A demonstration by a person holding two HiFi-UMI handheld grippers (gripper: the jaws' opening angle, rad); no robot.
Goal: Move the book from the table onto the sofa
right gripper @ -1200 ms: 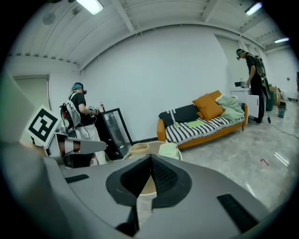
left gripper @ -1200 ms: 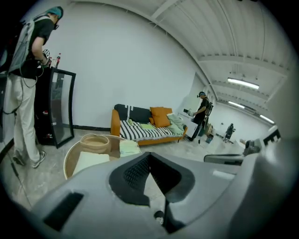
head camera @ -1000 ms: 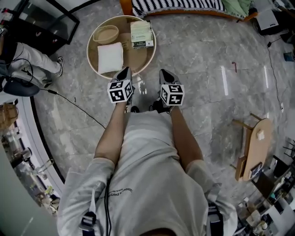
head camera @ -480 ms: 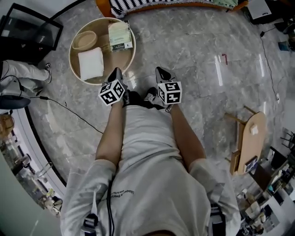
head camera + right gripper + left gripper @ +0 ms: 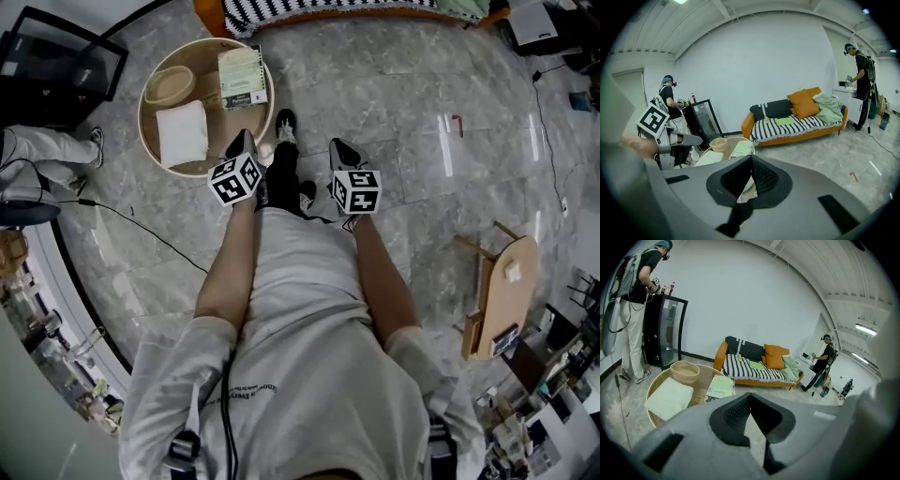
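Observation:
A pale green book (image 5: 240,77) (image 5: 720,386) (image 5: 741,148) lies on the far right part of a round wooden table (image 5: 160,161) (image 5: 657,383). The orange sofa (image 5: 759,367) (image 5: 797,125) with a black-and-white striped cover stands beyond the table; in the head view only its front edge (image 5: 309,11) shows at the top. My left gripper (image 5: 243,143) is shut and empty, hanging by the table's near right rim. My right gripper (image 5: 338,148) is shut and empty over the floor, right of the table.
On the table a white folded cloth (image 5: 182,133) and a wooden bowl (image 5: 170,84) lie left of the book. A black glass cabinet (image 5: 58,64) and a standing person (image 5: 632,310) are at the left. A wooden side table (image 5: 502,298) stands at the right. A cable (image 5: 141,231) crosses the marble floor.
Both grippers have come forward towards the table. The table and book now lie farther left in the head view, and one foot has stepped out ahead between the grippers.

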